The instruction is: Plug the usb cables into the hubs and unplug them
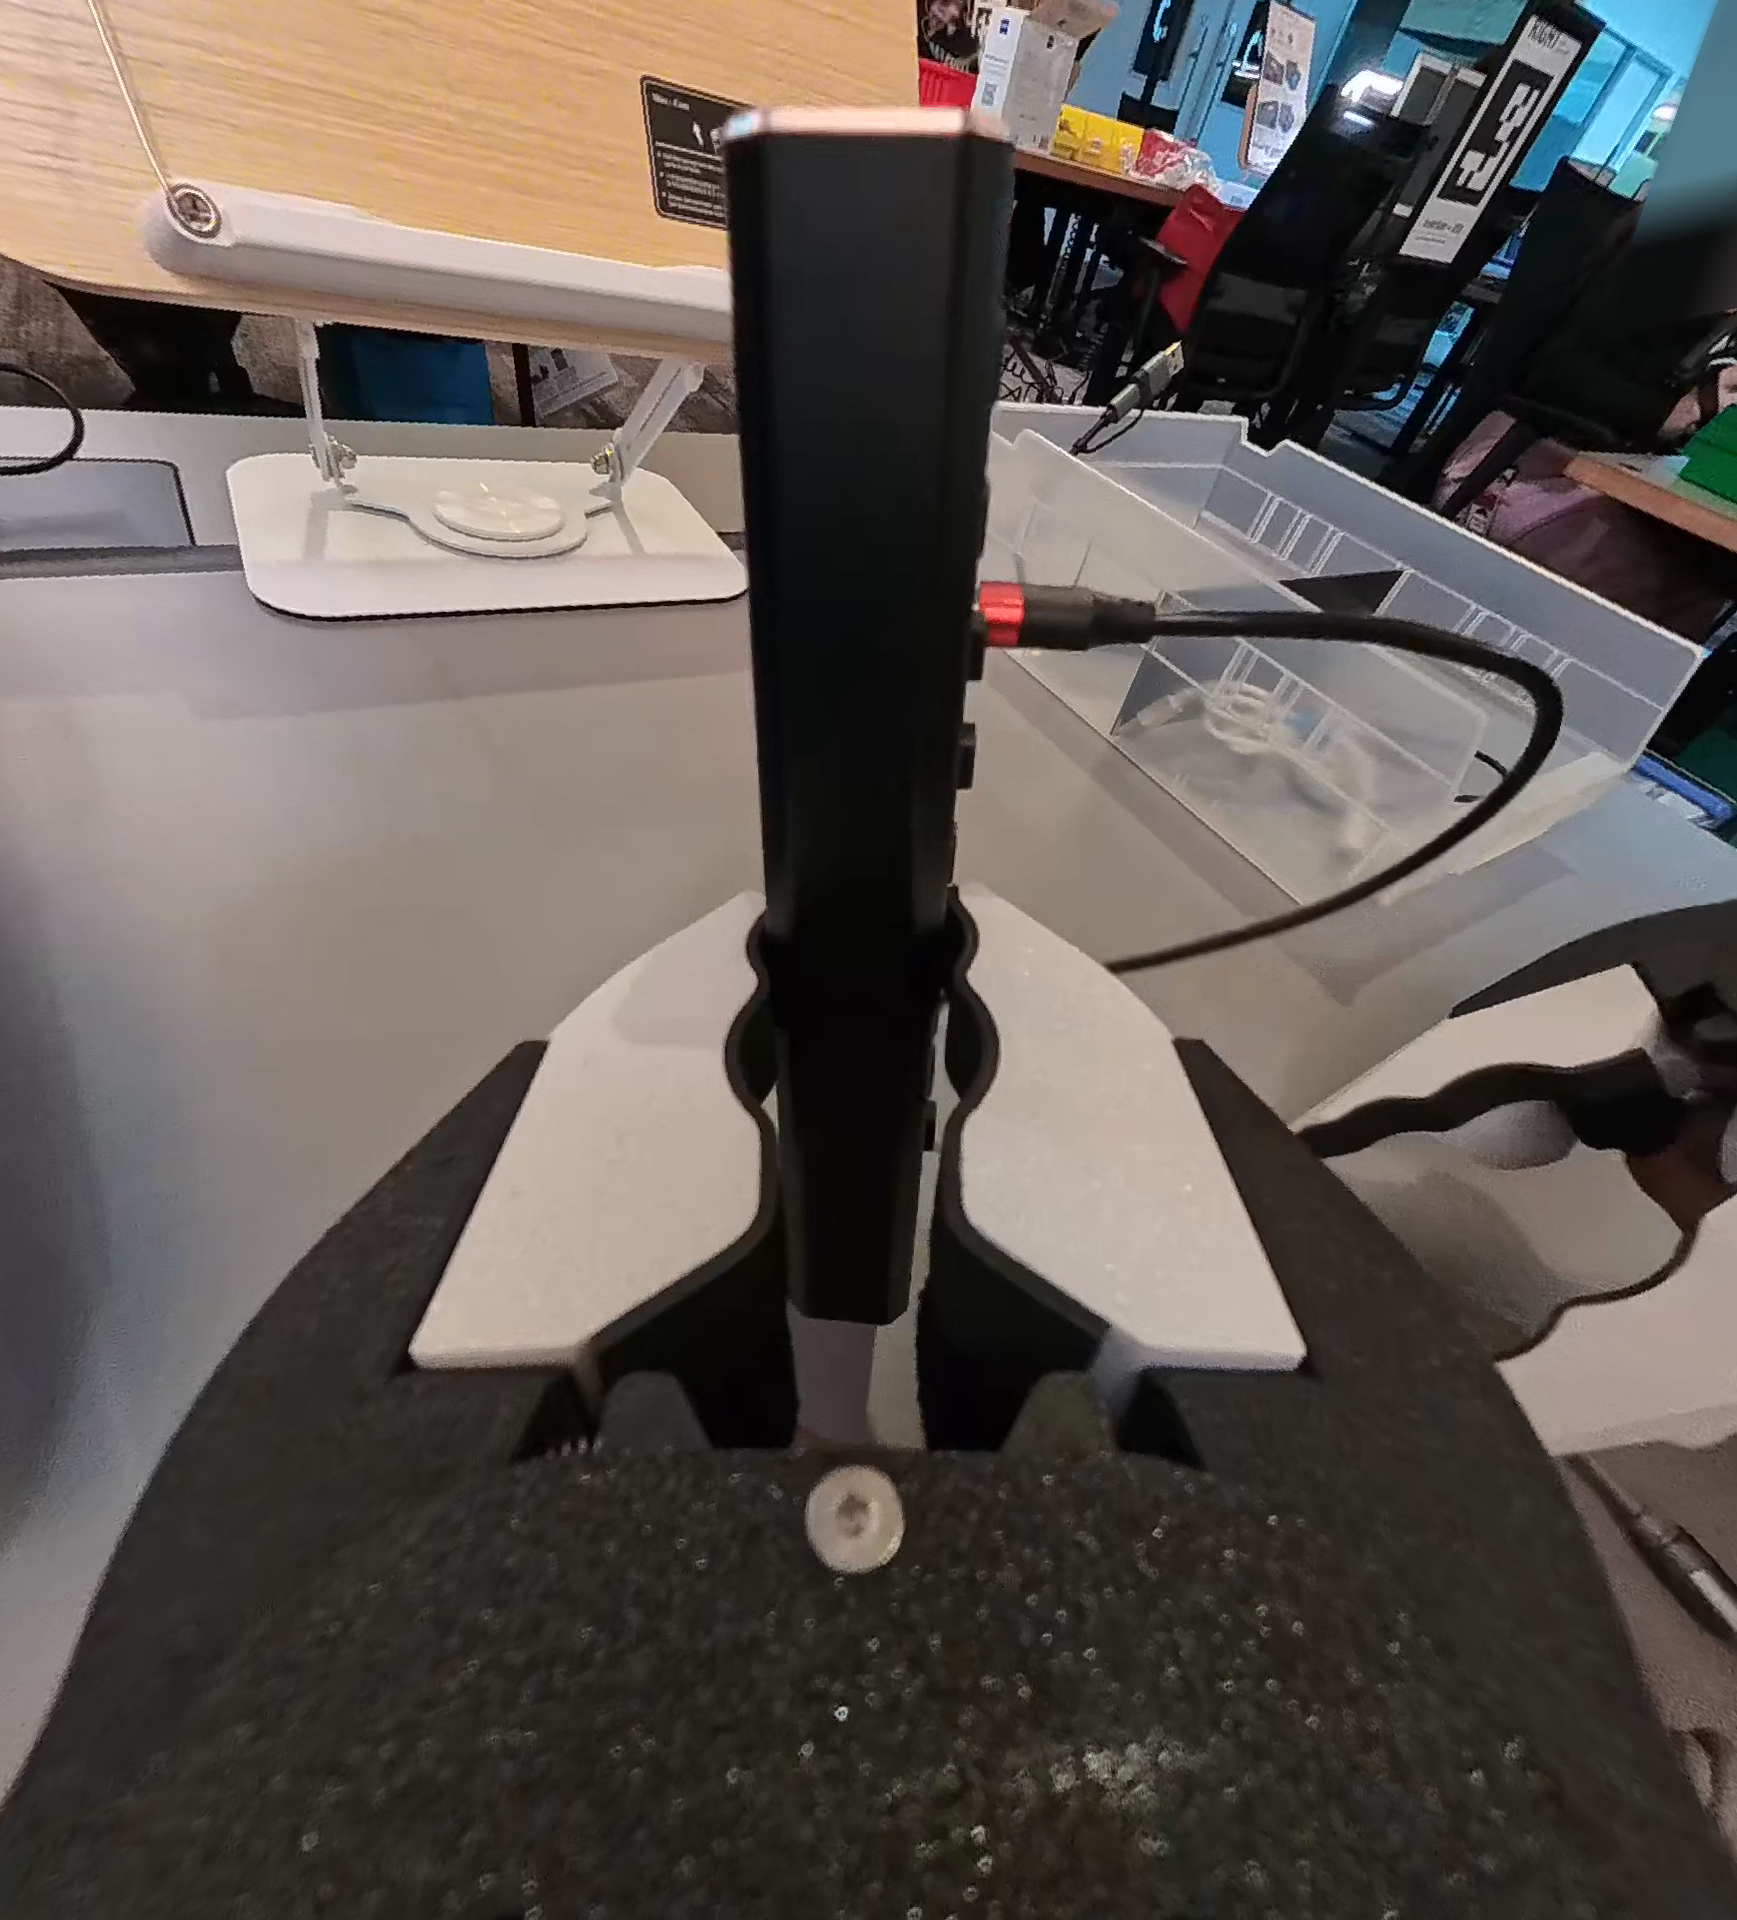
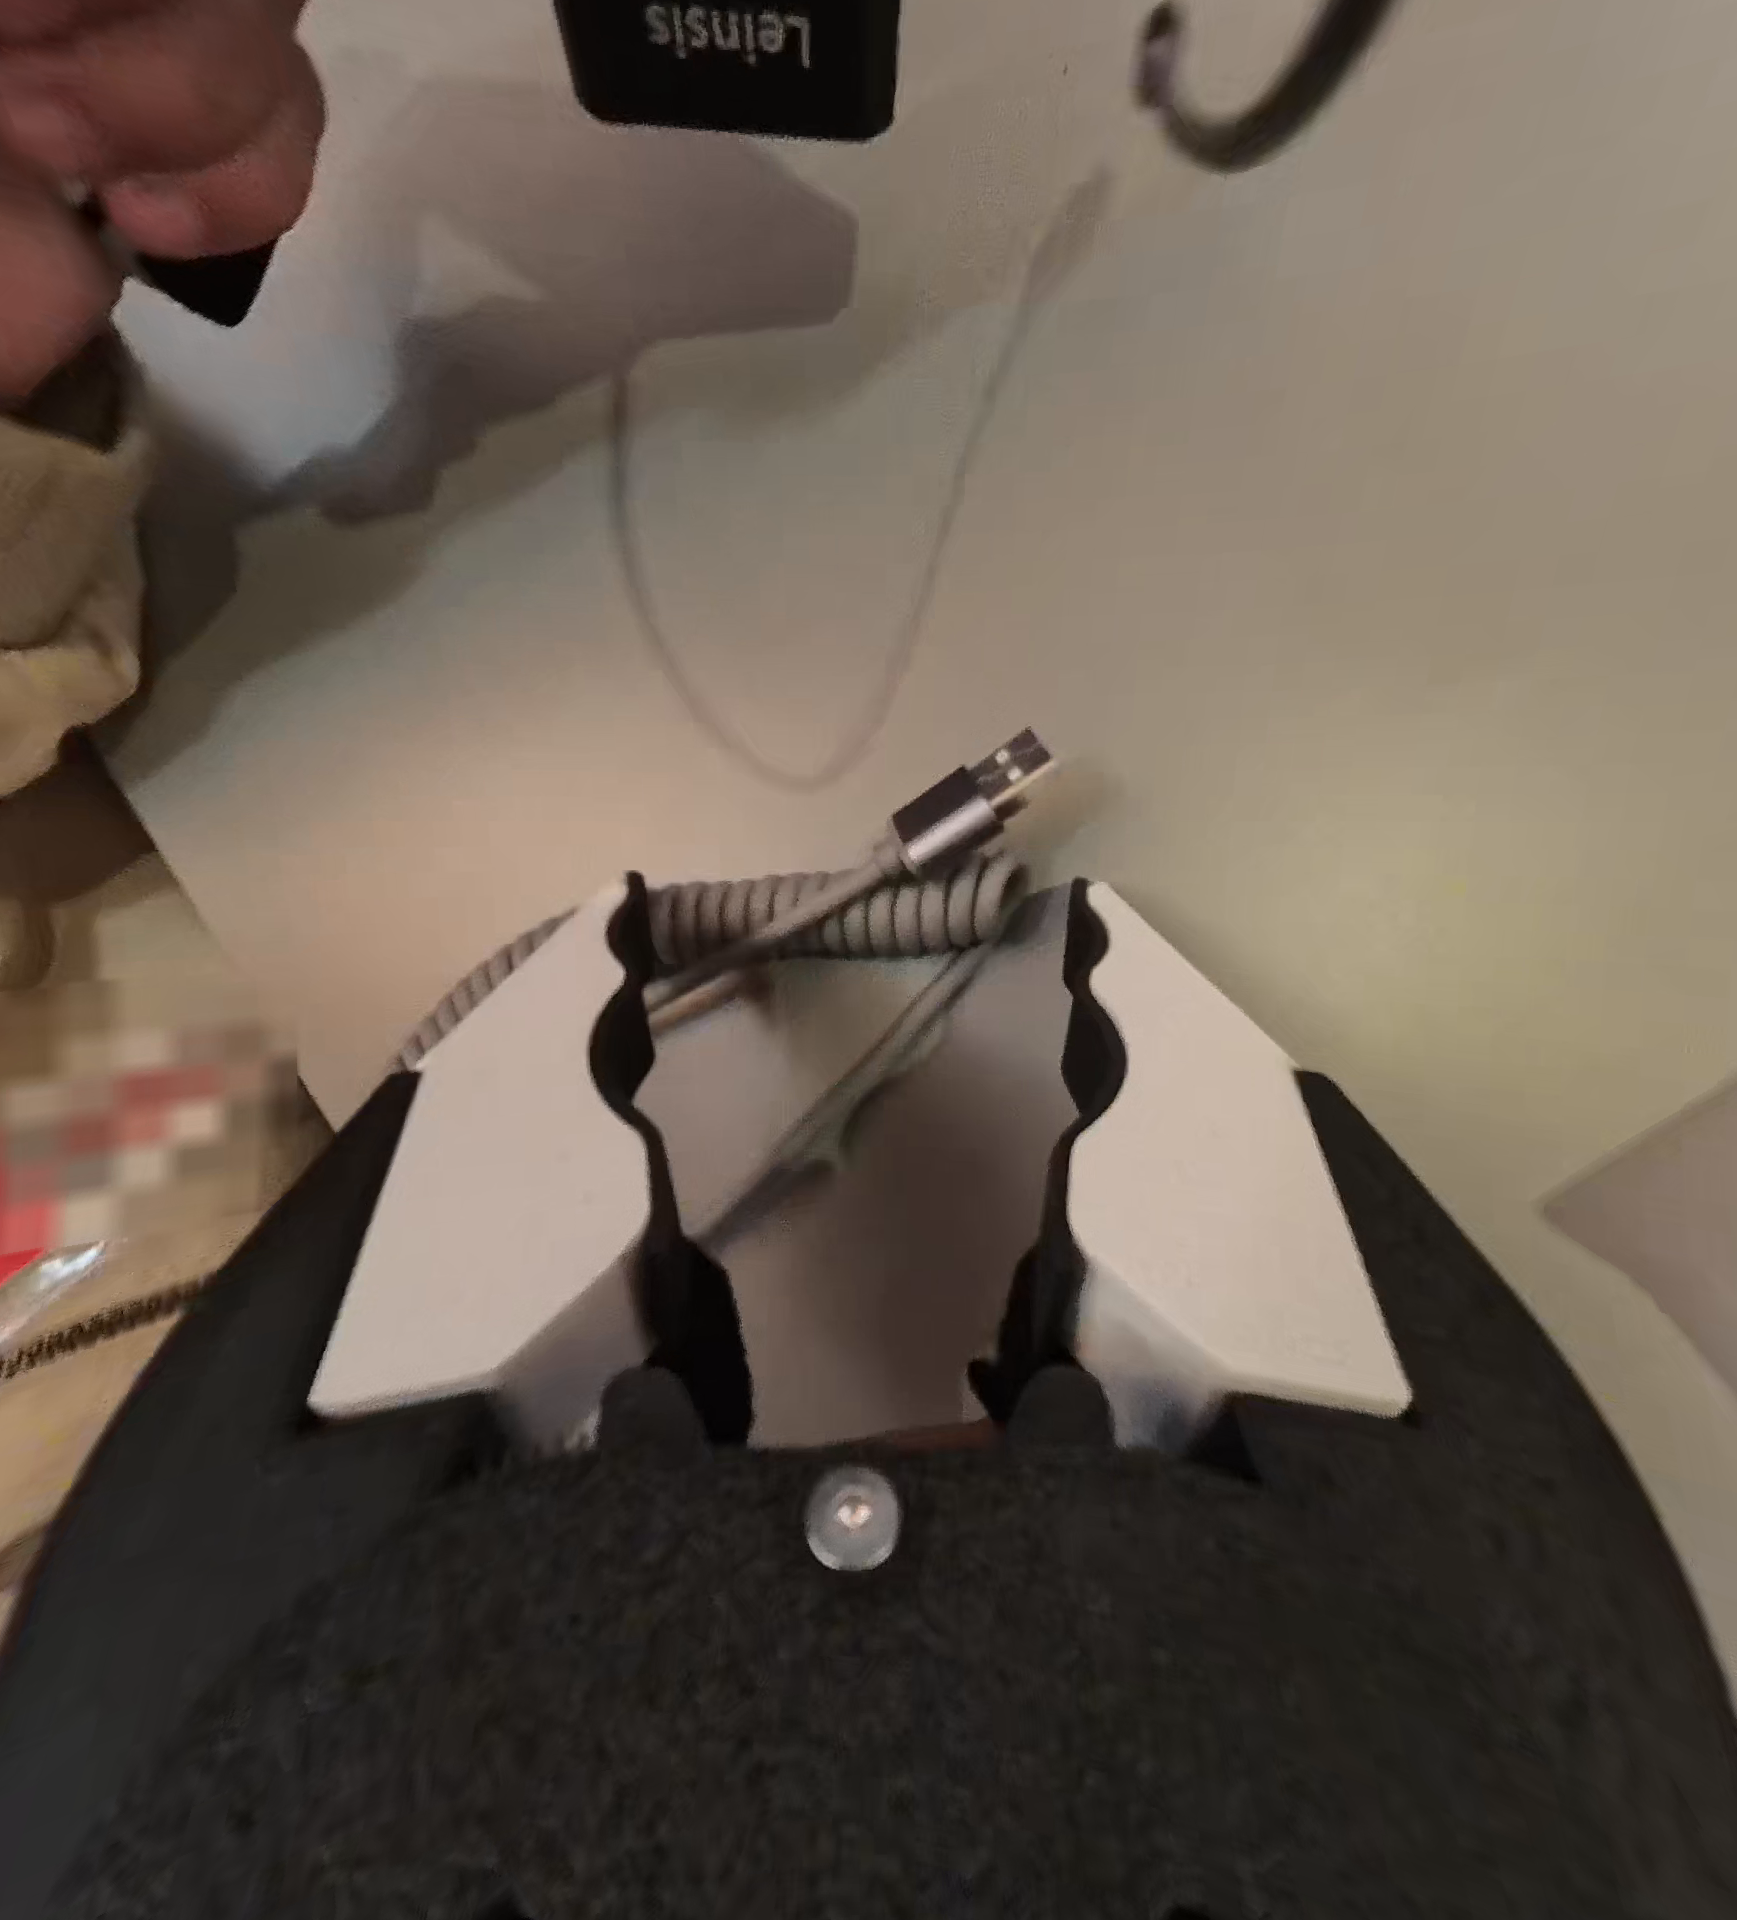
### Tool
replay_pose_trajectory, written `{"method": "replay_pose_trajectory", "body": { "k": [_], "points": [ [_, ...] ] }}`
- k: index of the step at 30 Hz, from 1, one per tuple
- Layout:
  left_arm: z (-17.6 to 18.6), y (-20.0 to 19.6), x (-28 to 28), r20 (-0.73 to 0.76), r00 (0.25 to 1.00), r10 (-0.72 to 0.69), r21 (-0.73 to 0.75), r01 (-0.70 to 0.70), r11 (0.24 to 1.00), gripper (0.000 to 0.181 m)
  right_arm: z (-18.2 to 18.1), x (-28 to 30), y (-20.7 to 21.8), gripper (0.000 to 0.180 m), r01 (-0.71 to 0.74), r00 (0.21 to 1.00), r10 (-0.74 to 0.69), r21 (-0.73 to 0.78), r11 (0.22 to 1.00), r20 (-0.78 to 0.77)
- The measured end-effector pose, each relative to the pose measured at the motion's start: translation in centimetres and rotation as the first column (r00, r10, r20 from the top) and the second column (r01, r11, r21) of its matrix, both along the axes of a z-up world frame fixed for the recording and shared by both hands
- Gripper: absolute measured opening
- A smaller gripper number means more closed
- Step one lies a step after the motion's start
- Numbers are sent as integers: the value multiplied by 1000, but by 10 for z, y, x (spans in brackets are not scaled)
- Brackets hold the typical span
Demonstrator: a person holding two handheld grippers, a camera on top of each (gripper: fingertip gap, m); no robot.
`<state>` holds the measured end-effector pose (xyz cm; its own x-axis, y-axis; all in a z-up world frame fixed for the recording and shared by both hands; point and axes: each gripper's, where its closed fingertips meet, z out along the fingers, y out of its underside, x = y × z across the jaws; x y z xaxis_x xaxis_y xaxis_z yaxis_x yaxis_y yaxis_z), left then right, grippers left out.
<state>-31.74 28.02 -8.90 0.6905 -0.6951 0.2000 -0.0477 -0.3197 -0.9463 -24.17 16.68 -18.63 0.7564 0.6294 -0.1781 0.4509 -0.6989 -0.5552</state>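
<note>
Holding black USB hub (image 1: 864, 623) clamped in left gripper (image 1: 859, 997), red-collared plug (image 1: 1004, 615) seated on hub's right side; right gripper (image 2: 853, 935), fingers apart, hovers over grey coiled cable (image 2: 843, 914) beside hub — probably grab its plug next.

The left tool (image 1: 859, 997) is clamped on a long black USB hub (image 1: 859, 623), held upright between its 2 grey fingers (image 1: 625, 1143). A black cable (image 1: 1415, 727) with a red-collared plug (image 1: 1004, 615) sits in a port on the hub's right side and loops down to the grey desk (image 1: 324, 883). Behind stand a white tilted stand (image 1: 479, 540) and a clear plastic organiser tray (image 1: 1363, 623). The right tool (image 1: 1570, 1174) shows at the right edge.
</note>
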Motion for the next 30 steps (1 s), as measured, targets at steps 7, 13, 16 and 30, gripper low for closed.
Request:
{"method": "replay_pose_trajectory", "body": {
  "k": [7, 13, 16, 30],
  "points": [
    [-4, 0, 1, -2, 1000, -8, -19, 8, 1000, 28, -5, -2, 4, 47, 3, 983, -20, 93, 996, 184],
    [-4, 1, 0, 0, 1000, -7, -22, 7, 1000, 28, 10, 10, 14, 14, -4, 992, -16, 163, 987, 122],
    [-4, 2, 0, 3, 1000, -7, -27, 8, 1000, 28, 41, 20, 24, 14, 39, 998, -52, 247, 968, 48],
    [-5, 4, -1, 18, 1000, -4, -39, 4, 999, 28, 328, 147, 39, 13, 213, 965, -259, 718, 663, -47]
  ]
}}
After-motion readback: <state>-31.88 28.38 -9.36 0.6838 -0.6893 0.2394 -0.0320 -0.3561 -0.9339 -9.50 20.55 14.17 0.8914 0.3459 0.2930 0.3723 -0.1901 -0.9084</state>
